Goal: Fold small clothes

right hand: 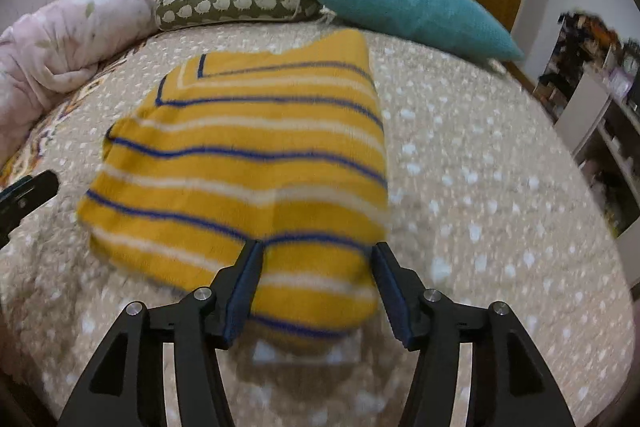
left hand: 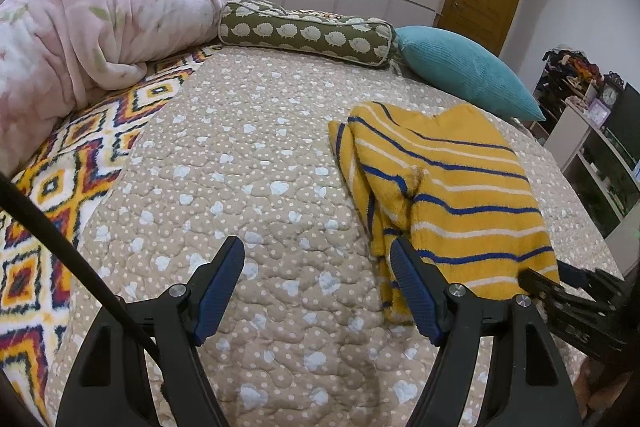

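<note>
Around: pink blanket (left hand: pixel 80 27) bunched at far left of bed, olive sheep-print bolster (left hand: pixel 308 33) and teal cushion (left hand: pixel 468 71) along far edge, patterned throw (left hand: pixel 52 187) at left, beige quilt (left hand: pixel 240 167) underneath. Yellow striped garment (right hand: pixel 248 163) flat on quilt, folded, nothing lying across it. Left gripper (left hand: pixel 318 259) jaws wide, empty, over bare quilt just left of garment; right finger overlapping garment edge in view. Right gripper (right hand: pixel 316 257) jaws apart, garment's near edge between pads, not pinched. Right wrist view motion-blurred, contact hard to judge. Shelf unit (left hand: pixel 592 131) at right cut off.
</note>
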`<state>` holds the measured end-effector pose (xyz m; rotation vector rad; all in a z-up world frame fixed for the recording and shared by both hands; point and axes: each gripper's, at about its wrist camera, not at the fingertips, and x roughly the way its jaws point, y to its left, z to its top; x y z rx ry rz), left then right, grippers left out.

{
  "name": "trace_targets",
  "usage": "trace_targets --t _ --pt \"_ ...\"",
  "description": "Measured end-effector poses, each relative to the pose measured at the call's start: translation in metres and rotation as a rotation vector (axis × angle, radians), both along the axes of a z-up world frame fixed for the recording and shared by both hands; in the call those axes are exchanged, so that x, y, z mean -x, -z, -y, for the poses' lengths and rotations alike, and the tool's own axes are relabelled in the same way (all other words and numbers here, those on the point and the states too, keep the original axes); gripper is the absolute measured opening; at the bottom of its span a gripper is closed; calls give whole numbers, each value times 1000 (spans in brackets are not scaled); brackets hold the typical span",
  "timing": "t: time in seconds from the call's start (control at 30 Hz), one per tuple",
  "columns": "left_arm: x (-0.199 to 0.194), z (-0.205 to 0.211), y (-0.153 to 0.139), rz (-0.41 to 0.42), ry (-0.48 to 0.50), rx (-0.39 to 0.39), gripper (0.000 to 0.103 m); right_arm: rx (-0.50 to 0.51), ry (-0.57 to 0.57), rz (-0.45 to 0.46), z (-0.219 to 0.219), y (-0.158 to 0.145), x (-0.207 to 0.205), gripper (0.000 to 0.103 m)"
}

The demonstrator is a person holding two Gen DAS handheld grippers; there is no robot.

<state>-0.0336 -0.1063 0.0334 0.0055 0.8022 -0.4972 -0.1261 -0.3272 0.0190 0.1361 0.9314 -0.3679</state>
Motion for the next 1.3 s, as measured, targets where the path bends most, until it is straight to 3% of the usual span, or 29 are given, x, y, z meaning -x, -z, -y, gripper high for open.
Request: trace_targets --t 0.17,0.47,0.57,0.8,1.0,1.13,1.3 --pt "9 6 4 -2 -14 -38 81 -24 13 39 -4 -9 30 68" --pt "47 14 44 -118 -34 -178 85 -8 11 0 -7 5 58 72" --pt "61 19 48 -65 -60 -236 92 -33 17 3 -2 12 65 72" --pt "62 21 56 -68 -105 -225 103 -45 28 33 4 16 78 77" --pt "58 23 52 -105 -106 -237 103 -53 24 45 5 18 82 79" --pt "71 19 36 -87 -149 -197 103 -37 10 43 -2 16 85 79" --pt "106 29 -1 64 -134 -250 103 -10 2 49 -10 11 86 81"
